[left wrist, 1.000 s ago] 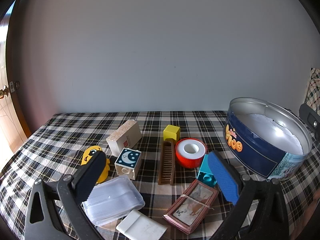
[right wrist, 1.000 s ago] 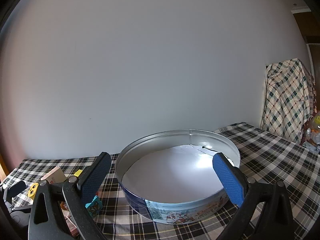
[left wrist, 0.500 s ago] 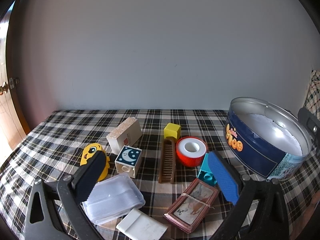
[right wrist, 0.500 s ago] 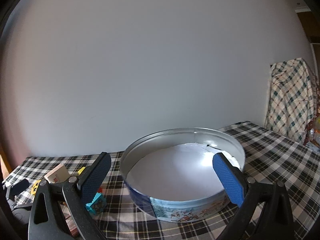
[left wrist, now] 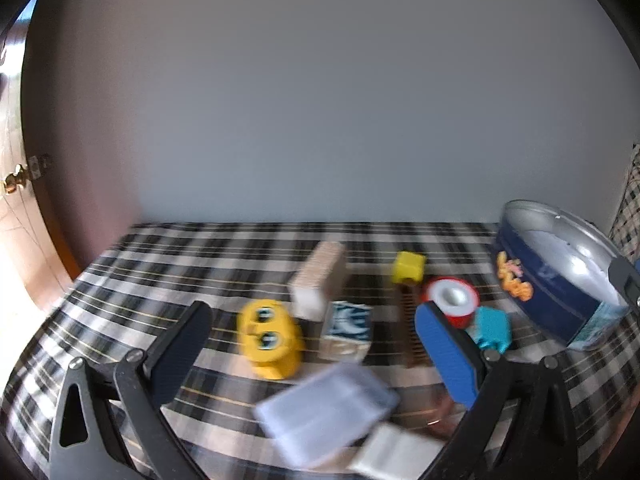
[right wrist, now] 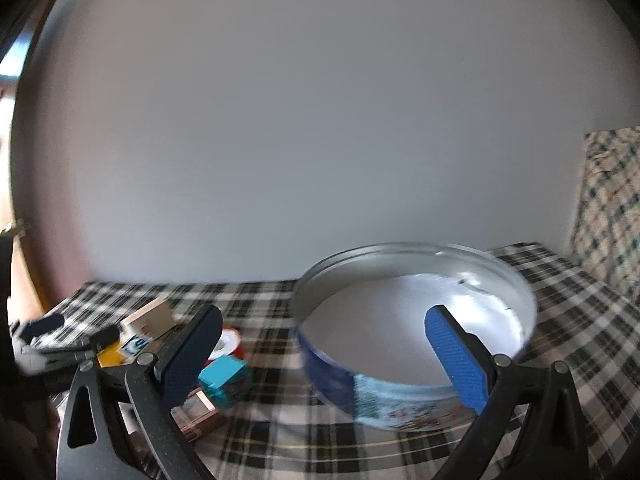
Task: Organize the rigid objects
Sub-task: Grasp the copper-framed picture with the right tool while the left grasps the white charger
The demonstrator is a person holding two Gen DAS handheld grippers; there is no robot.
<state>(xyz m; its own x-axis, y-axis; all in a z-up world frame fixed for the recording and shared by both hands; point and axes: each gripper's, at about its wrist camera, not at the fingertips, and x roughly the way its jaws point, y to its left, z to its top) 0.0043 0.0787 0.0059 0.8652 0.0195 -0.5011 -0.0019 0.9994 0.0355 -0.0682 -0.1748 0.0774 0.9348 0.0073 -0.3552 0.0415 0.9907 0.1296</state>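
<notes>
My left gripper (left wrist: 312, 356) is open and empty above a cluster of small objects on the plaid table: a yellow toy with eyes (left wrist: 270, 338), a moon block (left wrist: 347, 330), a beige box (left wrist: 318, 284), a yellow cube (left wrist: 408, 267), a red tape roll (left wrist: 451, 302), a brown comb (left wrist: 409, 326), a teal block (left wrist: 492, 330) and a clear plastic case (left wrist: 328, 410). My right gripper (right wrist: 324, 354) is open and empty in front of the round blue tin (right wrist: 400, 386), which holds nothing I can see. The tin also shows in the left wrist view (left wrist: 556, 280).
A white flat piece (left wrist: 396, 454) and a pink framed card (right wrist: 196, 410) lie at the near edge of the pile. A plaid cloth (right wrist: 608, 208) hangs at the right. A wooden door (left wrist: 16, 208) stands at the left. A wall backs the table.
Both views have swung to the left. The objects now sit further right in the left wrist view, and the tin has shifted right in the right wrist view. Both grippers stay open.
</notes>
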